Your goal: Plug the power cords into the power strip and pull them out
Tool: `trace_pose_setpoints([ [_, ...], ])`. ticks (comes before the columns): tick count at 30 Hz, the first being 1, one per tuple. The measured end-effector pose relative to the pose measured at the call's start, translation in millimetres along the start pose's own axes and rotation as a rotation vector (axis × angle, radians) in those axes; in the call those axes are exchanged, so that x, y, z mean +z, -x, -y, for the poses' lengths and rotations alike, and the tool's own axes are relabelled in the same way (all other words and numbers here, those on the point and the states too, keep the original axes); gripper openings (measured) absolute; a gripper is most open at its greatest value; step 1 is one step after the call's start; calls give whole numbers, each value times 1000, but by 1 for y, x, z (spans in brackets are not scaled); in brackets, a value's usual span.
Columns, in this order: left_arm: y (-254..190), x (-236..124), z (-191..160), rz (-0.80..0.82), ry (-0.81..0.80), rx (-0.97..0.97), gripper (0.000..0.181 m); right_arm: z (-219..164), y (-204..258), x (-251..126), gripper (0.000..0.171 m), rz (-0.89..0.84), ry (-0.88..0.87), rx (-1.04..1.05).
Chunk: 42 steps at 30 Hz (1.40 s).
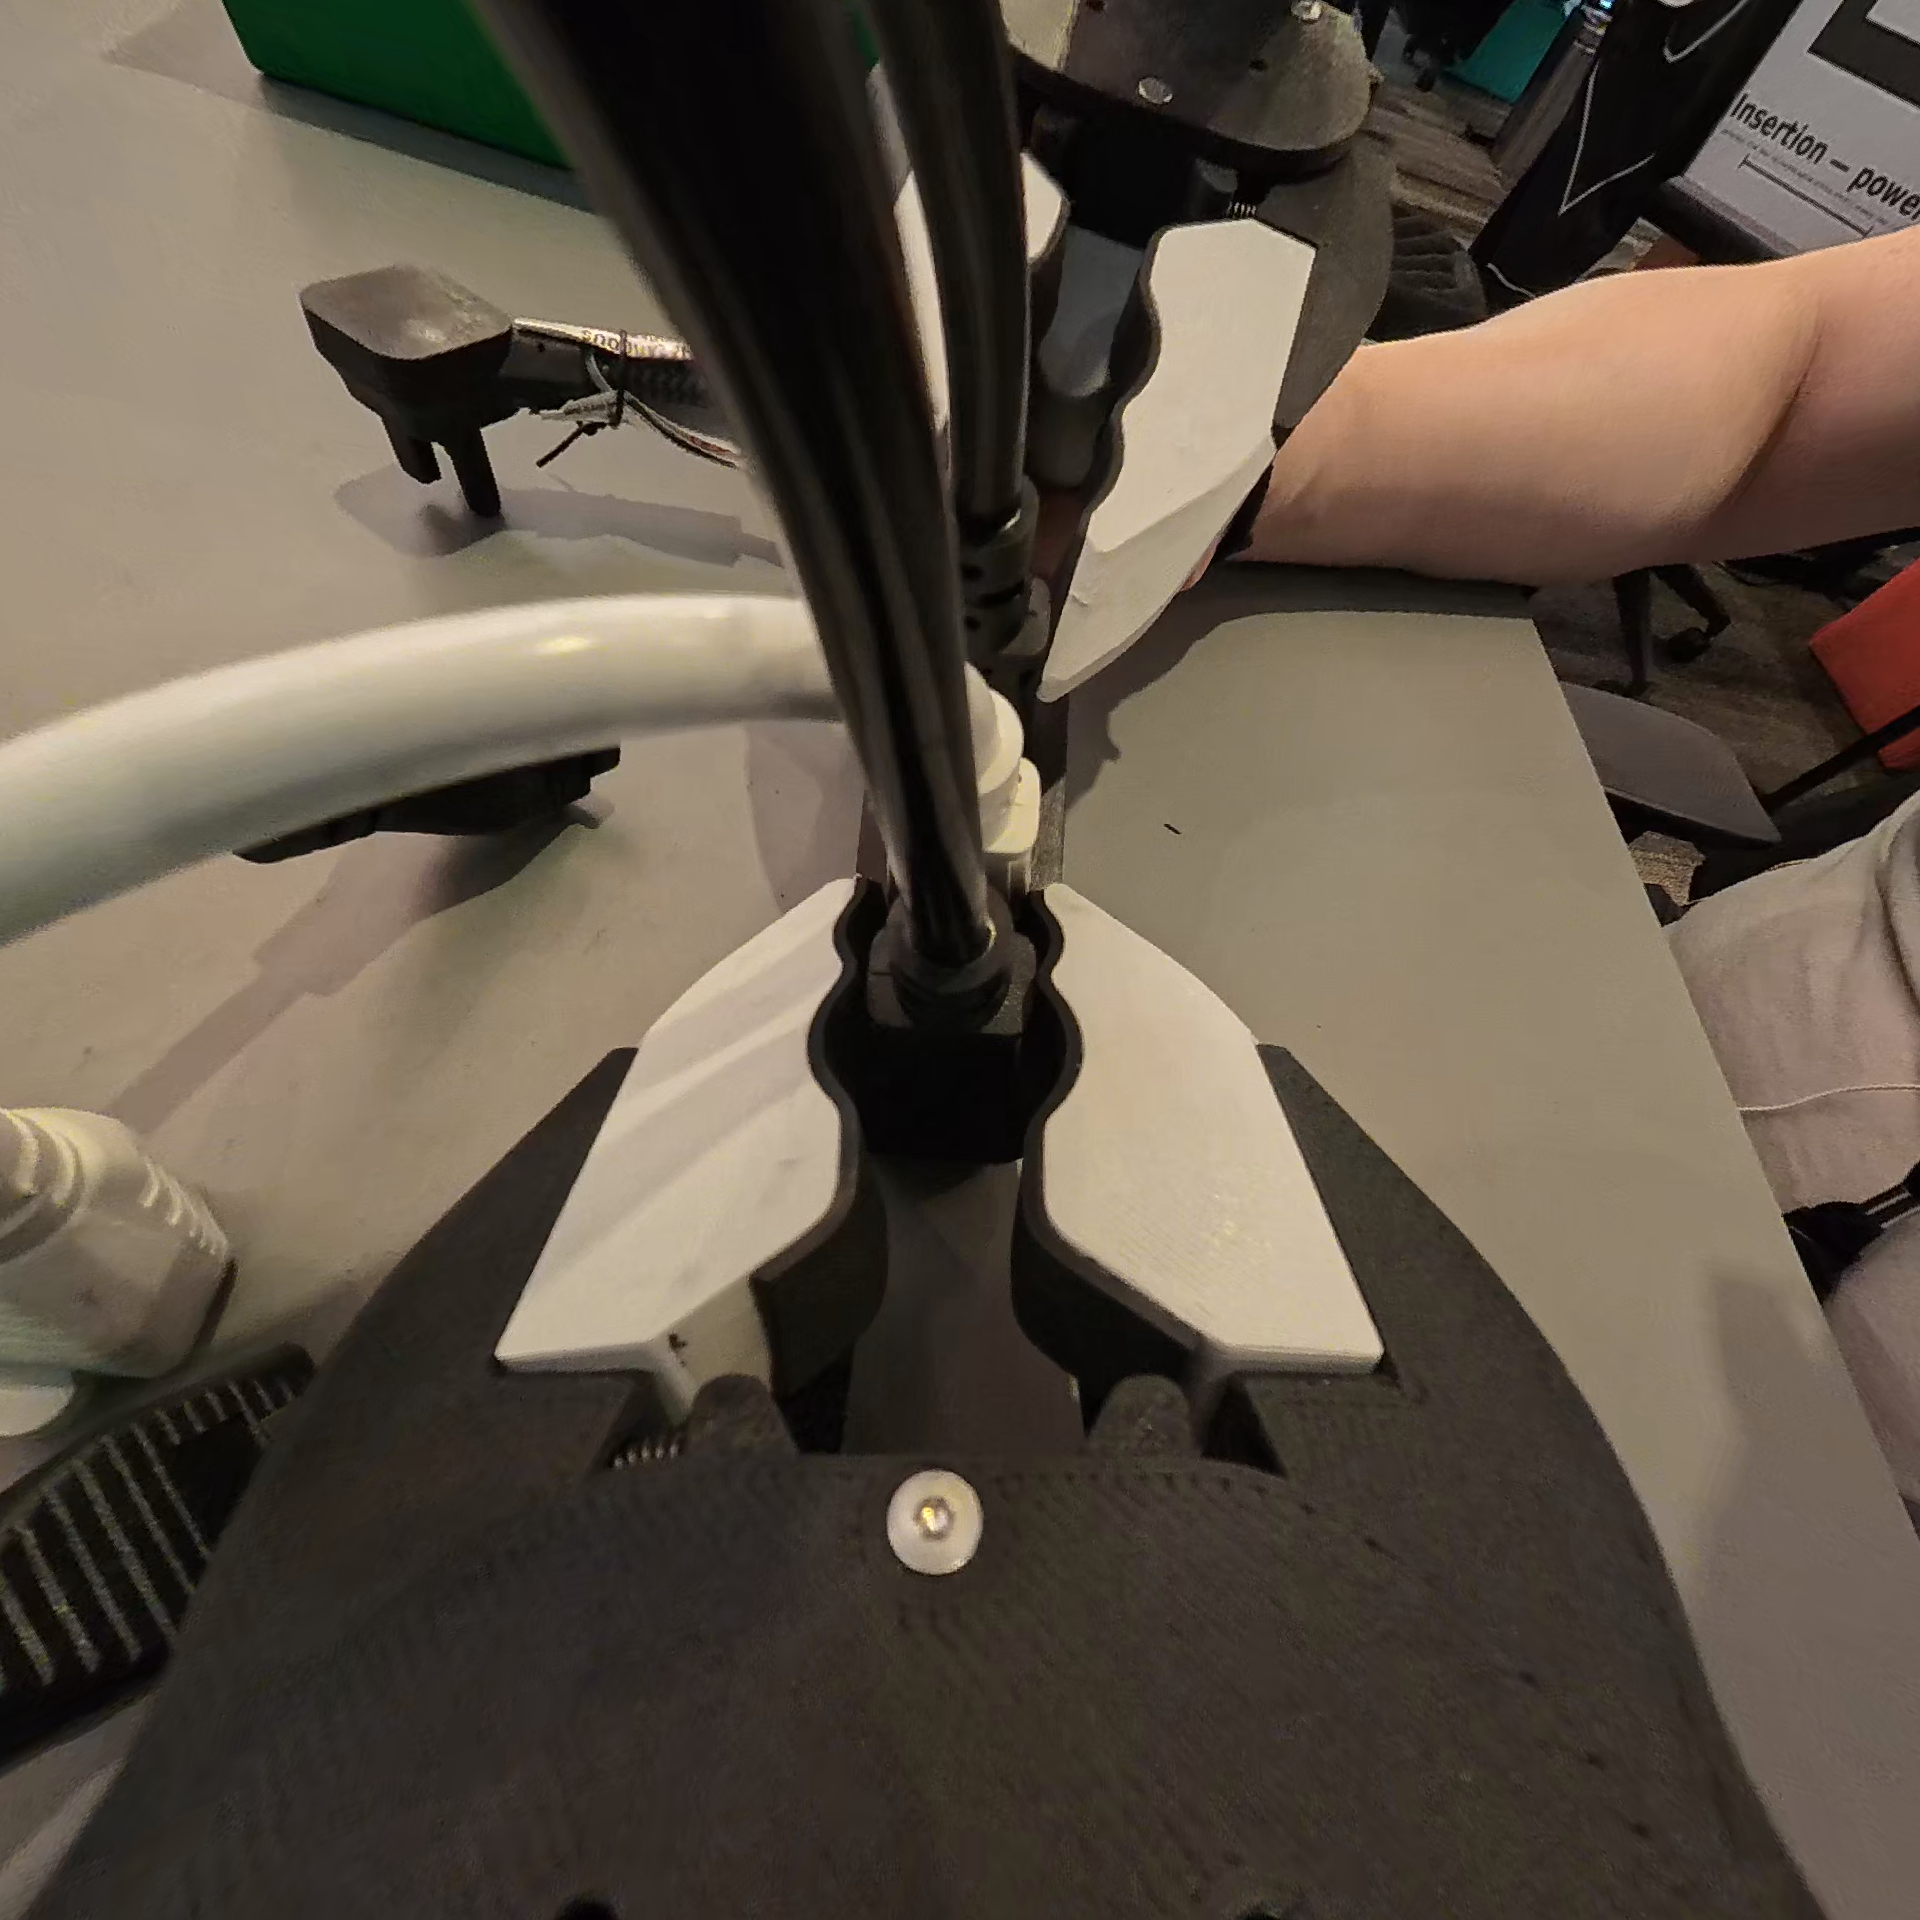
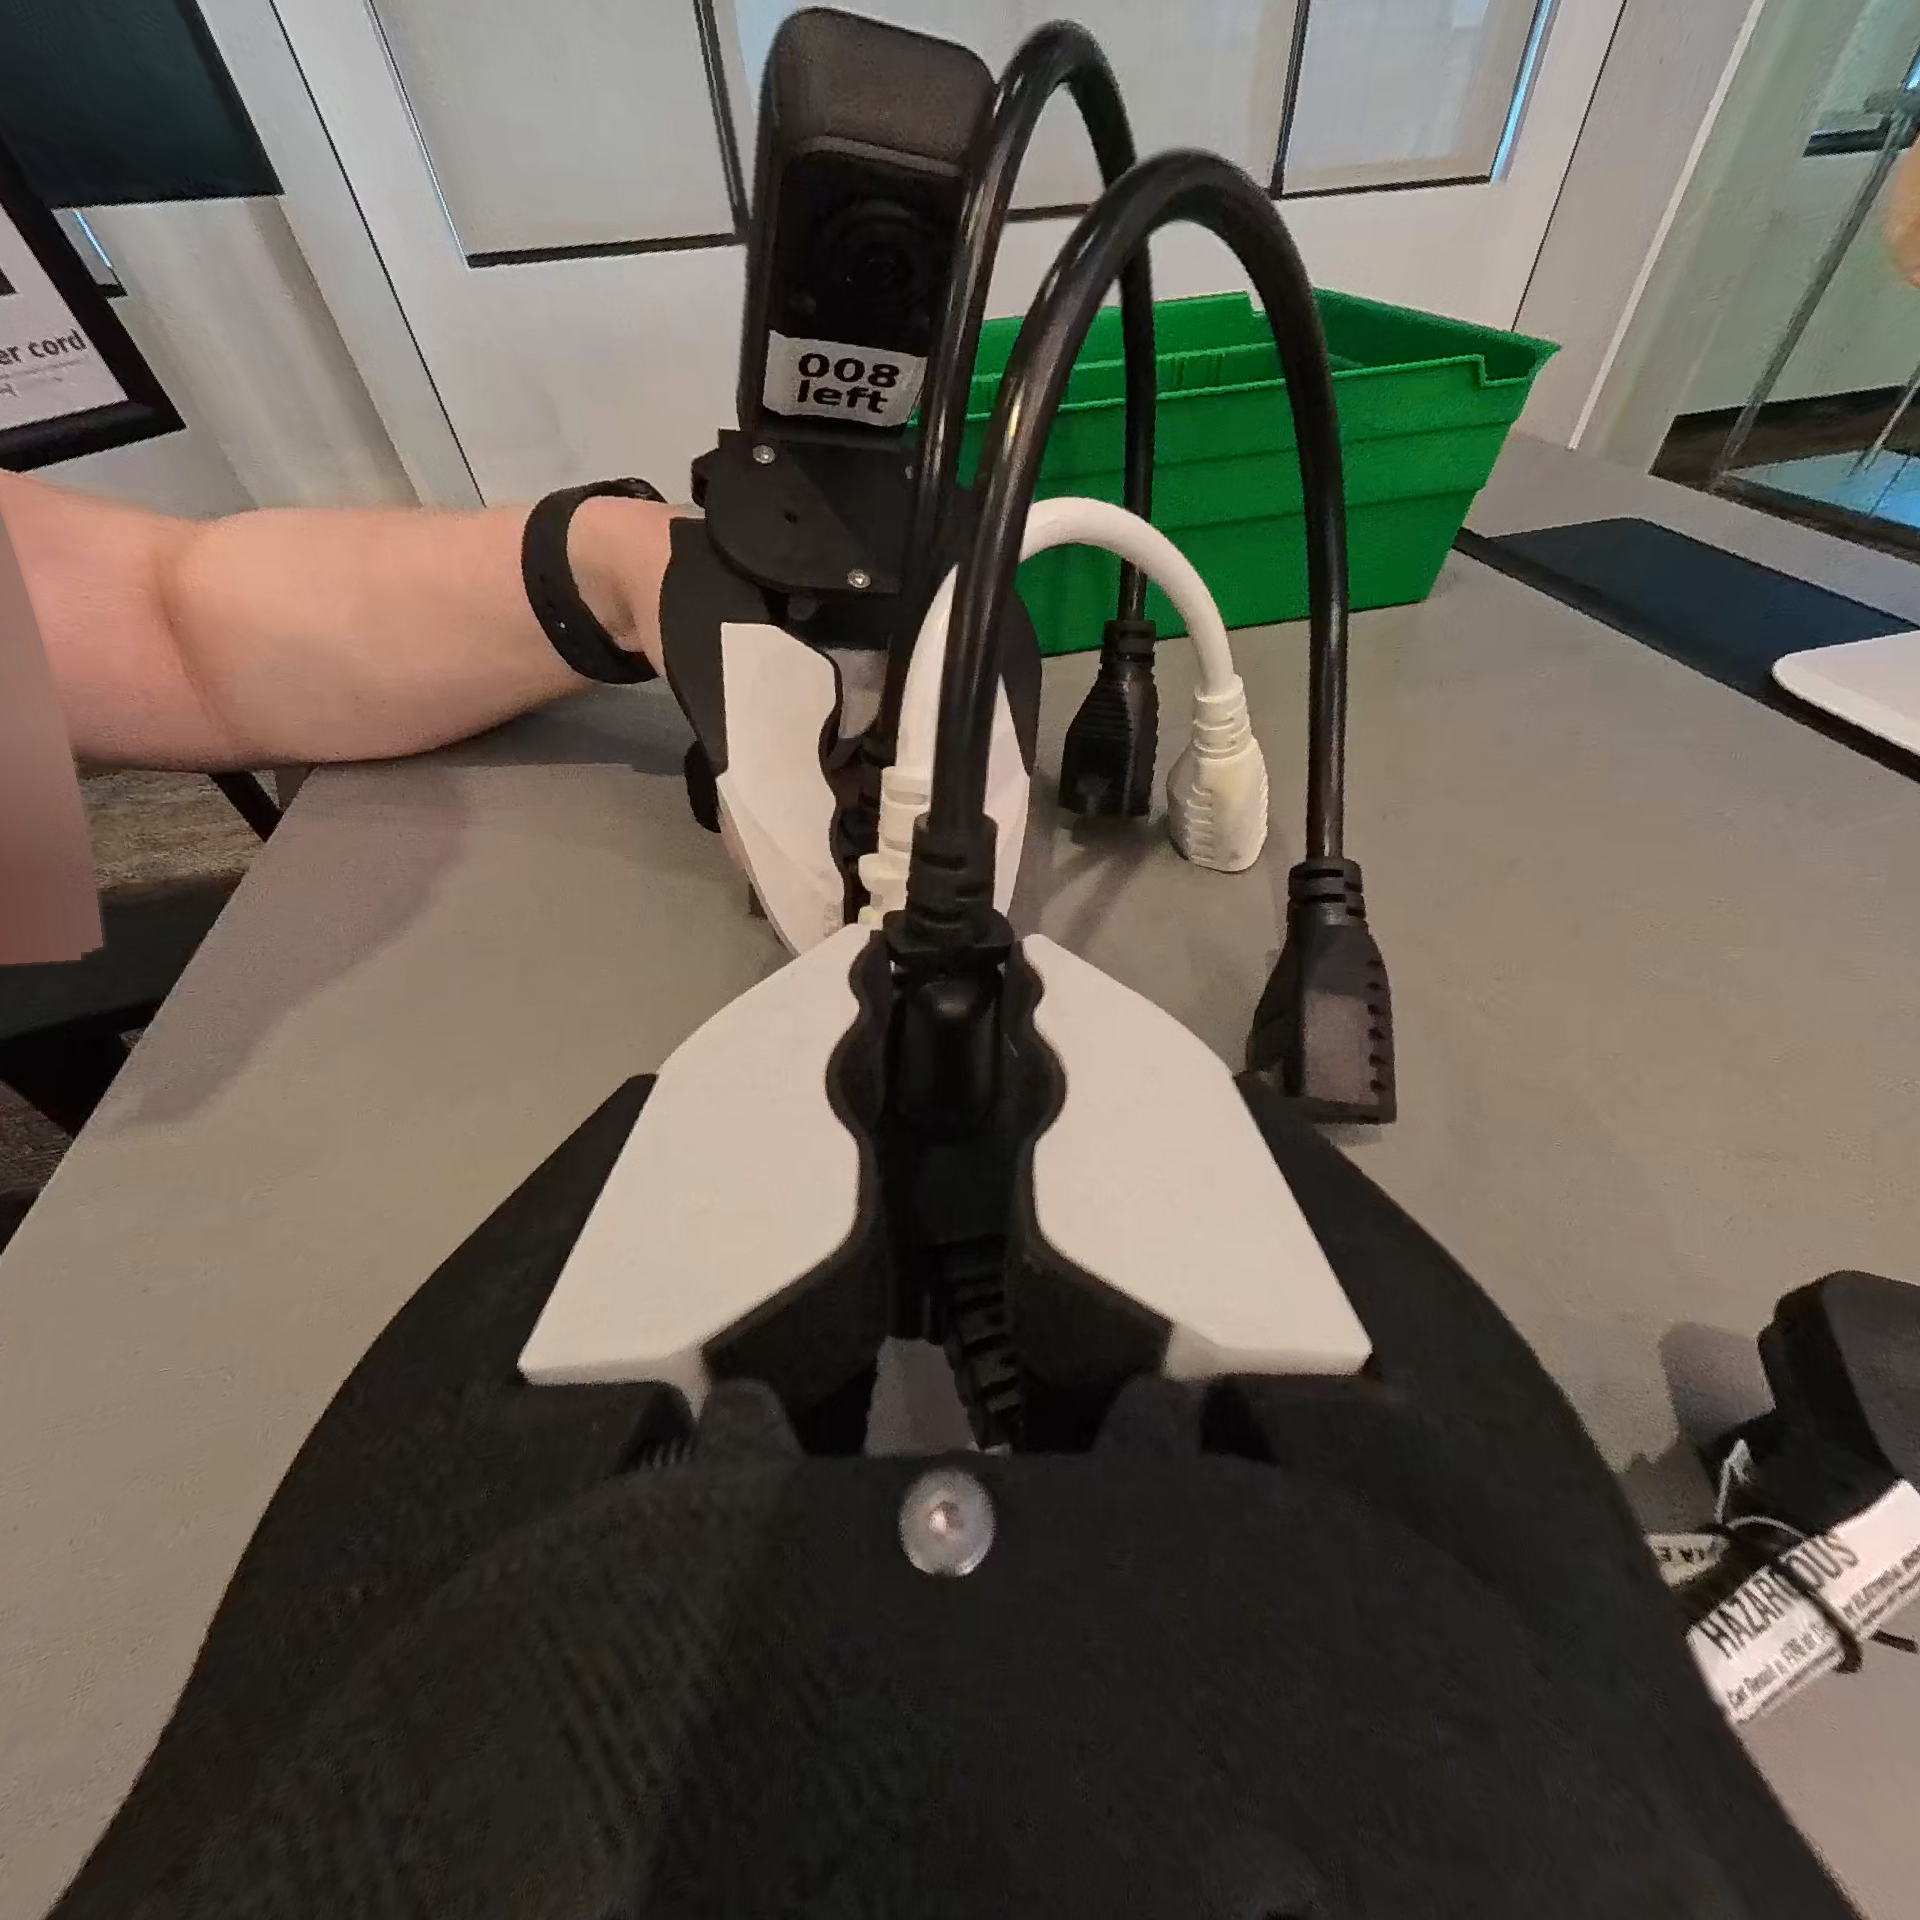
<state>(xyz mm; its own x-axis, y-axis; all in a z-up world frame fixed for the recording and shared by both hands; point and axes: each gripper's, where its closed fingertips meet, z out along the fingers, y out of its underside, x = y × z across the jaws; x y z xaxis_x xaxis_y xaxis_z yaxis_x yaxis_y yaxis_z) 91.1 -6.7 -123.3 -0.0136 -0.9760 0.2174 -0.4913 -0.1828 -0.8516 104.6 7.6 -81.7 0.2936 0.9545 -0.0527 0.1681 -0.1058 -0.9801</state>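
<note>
We see our left gripper (image 1: 948, 904) squeezed tight on a black plug (image 1: 940, 997), with its black cord (image 1: 790, 364) going up. Our right gripper (image 2: 948, 951) is squeezed tight on another black plug (image 2: 940, 1049), and its black cord (image 2: 1049, 416) loops up and over. A white cord (image 2: 1049, 540) sits plugged in between the two grippers. We cannot see the power strip itself. A green bin (image 2: 1299, 478) sits far back on the gray table (image 2: 416, 1039).

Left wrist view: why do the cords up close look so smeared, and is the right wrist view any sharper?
Left wrist view: the black cords sit too near the lens, so they blur, and the white cord shows glare. Right wrist view: the black plug between the fingers is sharp; the table edges bow from wide-angle distortion.
</note>
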Motion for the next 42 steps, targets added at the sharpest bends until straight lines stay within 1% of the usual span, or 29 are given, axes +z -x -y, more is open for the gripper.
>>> trace_pose_setpoints([
  [3, 1, -1, 1, -2, -8, -6, 27, 2, -1, 2, 16, -3, 11, -16],
  [5, 2, -2, 1, 1, -9, -13, 26, 2, -2, 3, 17, 5, 27, 11],
  [7, 5, -3, 2, 10, -14, -46, 26, 0, -6, 5, 18, 22, 61, 77],
  [9, 12, -5, 6, 57, -40, -68, 29, 0, -11, 4, 20, 12, 78, 133],
  [12, 12, -12, 18, 53, -125, -80, 30, 5, -17, 0, 20, 44, 21, 302],
  [14, 16, -12, 23, 82, -145, -67, 31, 5, -21, -4, 21, 67, -15, 378],
  [15, 16, -11, 25, 93, -157, -56, 37, 5, -22, -5, 21, 79, -23, 398],
  [16, 16, -9, 28, 94, -174, -62, 49, 5, -22, -5, 21, 87, -25, 404],
  [17, 14, -6, 29, 73, -180, -83, 57, 5, -21, -5, 21, 90, -21, 399],
  [19, 9, -1, 33, 11, -195, -145, 63, 3, -17, -2, 21, 100, -5, 379],
  [20, 6, 0, 36, -24, -218, -178, 61, 2, -16, 0, 21, 104, 0, 361],
  [21, 5, 2, 39, -54, -235, -212, 55, 2, -14, 2, 21, 110, 8, 344],
  [22, 6, 5, 38, -59, -228, -245, 50, 2, -12, 4, 21, 117, 12, 333],
  [23, 7, 9, 33, -63, -189, -260, 43, 2, -10, 6, 21, 125, 10, 330],
  [24, 4, 14, 25, -69, -124, -256, 41, 1, -9, 7, 21, 133, 8, 334],
  [25, 3, 19, 18, -59, -64, -241, 44, 0, -8, 8, 21, 144, 11, 341],
  [29, 5, 21, 8, 3, 10, -168, 49, -5, -6, 9, 21, 154, 25, 328],
  [32, 10, 25, -4, 58, 99, -129, 48, -11, -5, 10, 22, 160, 54, 315],
  [35, 9, 26, -6, 73, 113, -98, 46, -10, -4, 9, 21, 161, 50, 299],
  [37, 9, 28, -9, 99, 142, -42, 43, -14, -3, 9, 21, 149, 73, 285],
  [42, 8, 28, -10, 102, 150, -22, 43, -17, -1, 3, 23, 120, 167, 112],
])
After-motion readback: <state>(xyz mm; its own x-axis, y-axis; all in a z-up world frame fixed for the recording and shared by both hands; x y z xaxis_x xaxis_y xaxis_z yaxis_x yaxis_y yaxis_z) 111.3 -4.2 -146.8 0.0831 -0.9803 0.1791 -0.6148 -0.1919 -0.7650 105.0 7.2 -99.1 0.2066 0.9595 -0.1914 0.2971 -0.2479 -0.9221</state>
